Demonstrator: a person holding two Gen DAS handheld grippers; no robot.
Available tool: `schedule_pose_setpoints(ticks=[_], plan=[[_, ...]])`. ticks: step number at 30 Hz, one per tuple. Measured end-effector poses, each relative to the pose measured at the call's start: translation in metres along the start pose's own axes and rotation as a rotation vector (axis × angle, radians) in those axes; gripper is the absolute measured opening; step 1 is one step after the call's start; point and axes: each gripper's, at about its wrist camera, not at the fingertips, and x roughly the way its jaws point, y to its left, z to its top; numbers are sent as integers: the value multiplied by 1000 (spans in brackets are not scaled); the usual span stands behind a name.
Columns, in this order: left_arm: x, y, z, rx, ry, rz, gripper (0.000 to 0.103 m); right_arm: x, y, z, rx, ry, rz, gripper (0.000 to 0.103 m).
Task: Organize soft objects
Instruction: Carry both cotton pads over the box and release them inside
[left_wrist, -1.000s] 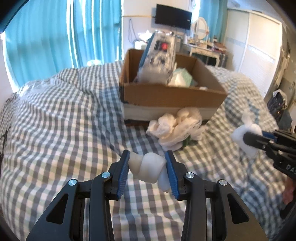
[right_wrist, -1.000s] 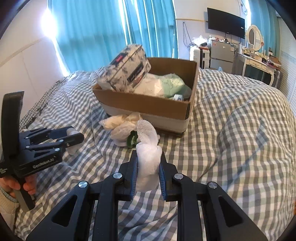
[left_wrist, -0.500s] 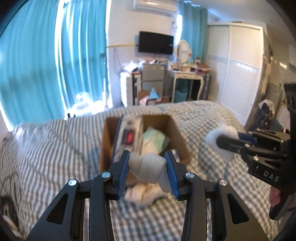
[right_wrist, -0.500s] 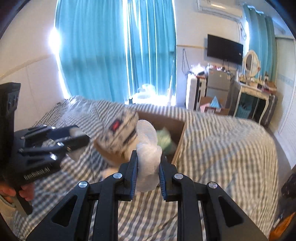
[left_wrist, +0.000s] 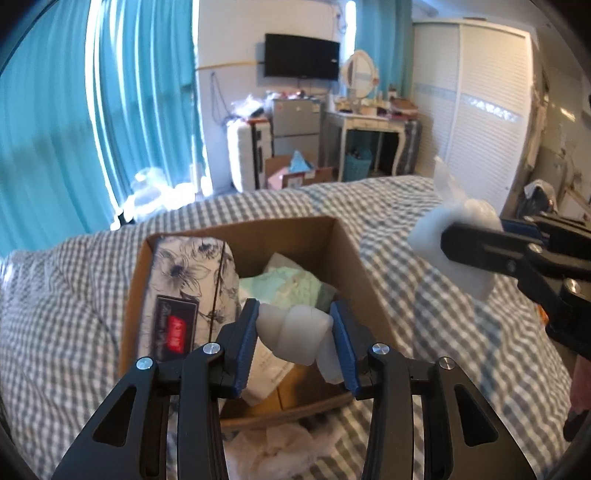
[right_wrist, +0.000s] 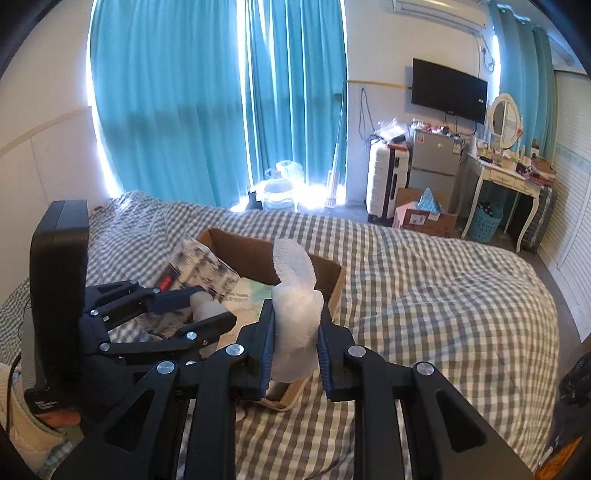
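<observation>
My left gripper (left_wrist: 295, 332) is shut on a white rolled soft bundle (left_wrist: 291, 330) and holds it above the open cardboard box (left_wrist: 347, 251) on the checked bed. My right gripper (right_wrist: 295, 334) is shut on a white foam-like wad (right_wrist: 295, 295) and holds it over the box's right side (right_wrist: 334, 291). The box holds a floral pouch (left_wrist: 188, 288) and pale green packs (left_wrist: 291, 284). Each gripper shows in the other's view: the right one (left_wrist: 461, 251), the left one (right_wrist: 207, 310).
White crumpled soft items (left_wrist: 273, 450) lie on the bed in front of the box. The grey checked bedspread (right_wrist: 424, 288) spreads all round. Beyond the bed stand blue curtains (right_wrist: 184, 103), a suitcase (right_wrist: 386, 181), a small fridge (right_wrist: 432, 166) and a dressing table (right_wrist: 502, 177).
Both grippers have risen from the bed and moved forward over the box, each still holding its white item. The crumpled pile now lies below and behind the left gripper.
</observation>
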Motion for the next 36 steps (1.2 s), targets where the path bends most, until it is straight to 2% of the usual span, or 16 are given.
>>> schedule_pose_setpoints(ticks=[4,6,10,12,14,19,20,24,28,29,31,32,36], plan=[[15,1,-4,1,10,4,43,19,-7,-4,8,19,16,20],[18,-3,-6,28,11,-1,50,27,-12,-6,13,26,18,20],[17,-10,-6,61,6,-26,56,33,-17,-8,19,34,19,20],[12,-12,-4,60,3,-5,65,30,-17,-8,21,29,14,20],[3,-11,-1,57,-18,38,66,25,-18,-5,26,19,4,20],[-30,4,13,28,-76,64,67,20,-16,9,16,12,-7,20],[-37,9,16,19,-86,67,70,22,-13,12,12,12,-8,20],[-54,30,27,-15,-127,93,72,43,0,21,8,42,7,20],[-56,48,26,-31,-121,113,72,72,10,24,10,76,25,22],[-55,50,24,-33,-119,112,72,78,11,24,21,80,28,26],[-53,55,18,-31,-115,119,72,82,11,22,48,75,22,51],[-53,57,16,-30,-113,120,72,81,10,21,64,61,7,70],[-58,63,9,-43,-111,118,72,62,8,21,84,28,-7,72]])
